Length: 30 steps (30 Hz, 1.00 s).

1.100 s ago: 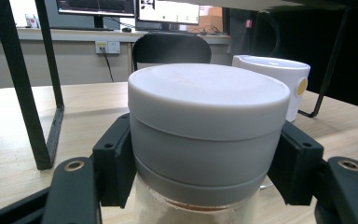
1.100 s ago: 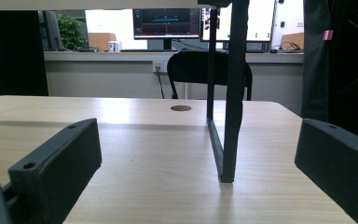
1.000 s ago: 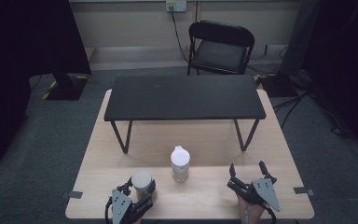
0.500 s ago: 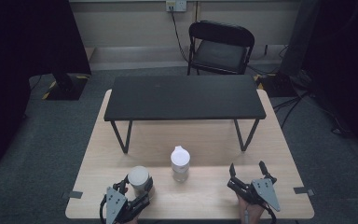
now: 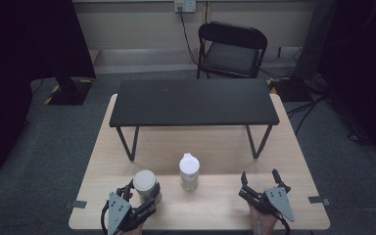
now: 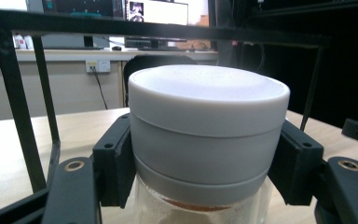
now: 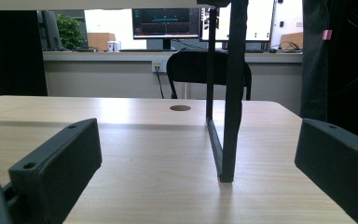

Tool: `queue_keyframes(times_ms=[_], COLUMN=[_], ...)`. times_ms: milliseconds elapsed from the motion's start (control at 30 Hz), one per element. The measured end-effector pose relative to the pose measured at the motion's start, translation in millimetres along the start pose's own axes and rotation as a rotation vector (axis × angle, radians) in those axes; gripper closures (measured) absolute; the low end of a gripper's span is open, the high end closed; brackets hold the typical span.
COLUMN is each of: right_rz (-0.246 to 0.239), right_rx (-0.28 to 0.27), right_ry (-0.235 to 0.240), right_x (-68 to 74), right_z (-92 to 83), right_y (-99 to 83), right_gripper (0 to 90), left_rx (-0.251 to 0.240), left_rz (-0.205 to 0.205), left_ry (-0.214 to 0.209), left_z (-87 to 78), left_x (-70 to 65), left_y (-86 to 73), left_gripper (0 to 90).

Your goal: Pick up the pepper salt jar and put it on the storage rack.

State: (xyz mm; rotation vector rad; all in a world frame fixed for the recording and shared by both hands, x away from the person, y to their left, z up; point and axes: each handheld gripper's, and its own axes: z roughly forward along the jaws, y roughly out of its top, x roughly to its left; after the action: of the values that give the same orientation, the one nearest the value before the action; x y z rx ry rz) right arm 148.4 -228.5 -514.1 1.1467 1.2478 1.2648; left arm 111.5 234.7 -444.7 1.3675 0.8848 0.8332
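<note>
Item — grey-lidded jar (image 6: 205, 135): left gripper (image 5: 139, 198) is clamping its lid; lifting wants level carriage. Right gripper (image 5: 260, 177) — resting, jaws apart.

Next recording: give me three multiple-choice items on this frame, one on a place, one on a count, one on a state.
1. Where does the white-capped clear bottle stand?
A. on the black raised shelf
B. on the wooden table, in front of the shelf
C. on the chair

2. How many containers are on the wooden table?
A. two
B. three
C. four

3. What is the left gripper doing?
A. open, nothing held
B. shut on the bottle
C. shut on the grey-lidded glass jar

Answers: 1 B, the bottle stands on wood, nearer than the black raised shelf. 2 A, just jar and bottle. 3 C, in the left gripper view the pads press on both sides of the jar's lid.
</note>
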Motion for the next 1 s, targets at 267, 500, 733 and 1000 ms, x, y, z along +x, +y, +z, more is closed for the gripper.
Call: queue_keyframes(times_ms=[267,500,733,1000], right_rz=[0.000,0.000,0.000,-0.001], right_rx=[0.000,-0.001,-0.001,-0.001], right_ry=[0.002,0.003,0.003,0.003], right_x=[-0.5,-0.5,-0.5,-0.5], right_z=[0.0,-0.1,-0.1,0.0], right_y=[-0.1,-0.2,-0.1,-0.2], right_gripper=[0.0,0.0,0.0,0.0], left_rx=[-0.016,-0.013,-0.019,-0.022], left_rz=[0.004,-0.008,0.006,0.011], left_ry=[-0.011,-0.034,-0.044,-0.062], left_z=[2.5,9.1,14.1,26.1], left_x=[4.2,13.7,18.0,24.2], left_y=[12.3,27.6,45.6,69.3], left_gripper=[34.3,34.2,34.2,34.2])
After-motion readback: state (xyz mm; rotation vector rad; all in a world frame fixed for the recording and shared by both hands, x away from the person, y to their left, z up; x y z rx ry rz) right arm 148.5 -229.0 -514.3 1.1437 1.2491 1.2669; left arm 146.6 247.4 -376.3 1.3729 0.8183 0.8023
